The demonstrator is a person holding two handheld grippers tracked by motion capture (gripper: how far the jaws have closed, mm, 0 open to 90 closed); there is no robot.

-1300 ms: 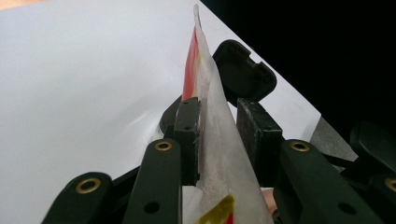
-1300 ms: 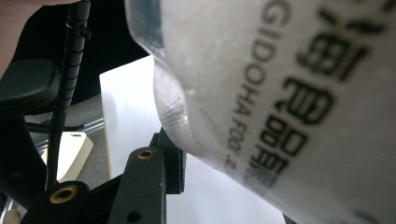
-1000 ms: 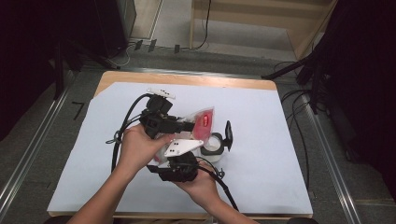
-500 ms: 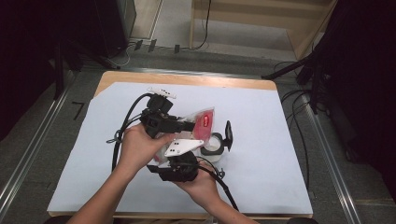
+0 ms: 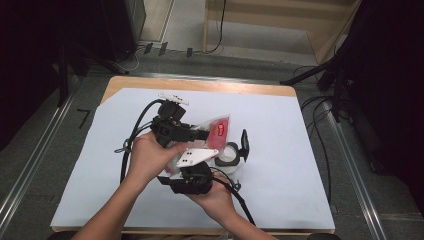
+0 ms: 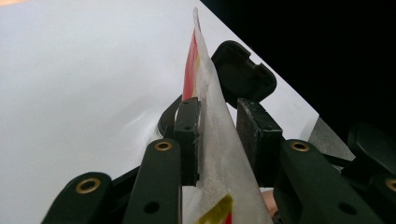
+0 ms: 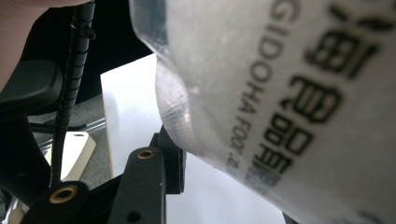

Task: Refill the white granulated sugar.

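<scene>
A clear pouch with a red printed panel (image 5: pixel 220 128) hangs over the middle of the table, seen edge-on as the pouch (image 6: pixel 212 140). My left gripper (image 5: pixel 207 132) comes in from the left and is shut on it, one black pad (image 6: pixel 188 135) on each side. My right gripper (image 5: pixel 216 159) reaches up from below, a grey plate on top. In the right gripper view the pouch (image 7: pixel 280 93) with black lettering presses against the one finger (image 7: pixel 154 182) that shows; the other jaw is hidden behind it. Under the pouch stands a small white jar (image 5: pixel 229 154) with its black lid (image 5: pixel 244 145) flipped open.
A white sheet (image 5: pixel 300 165) covers the wooden table (image 5: pixel 200 84). Black cables (image 5: pixel 135 132) trail from both grippers toward the near edge. Metal rails (image 5: pixel 35 160) run along both sides, with dark equipment and floor cables beyond the far edge.
</scene>
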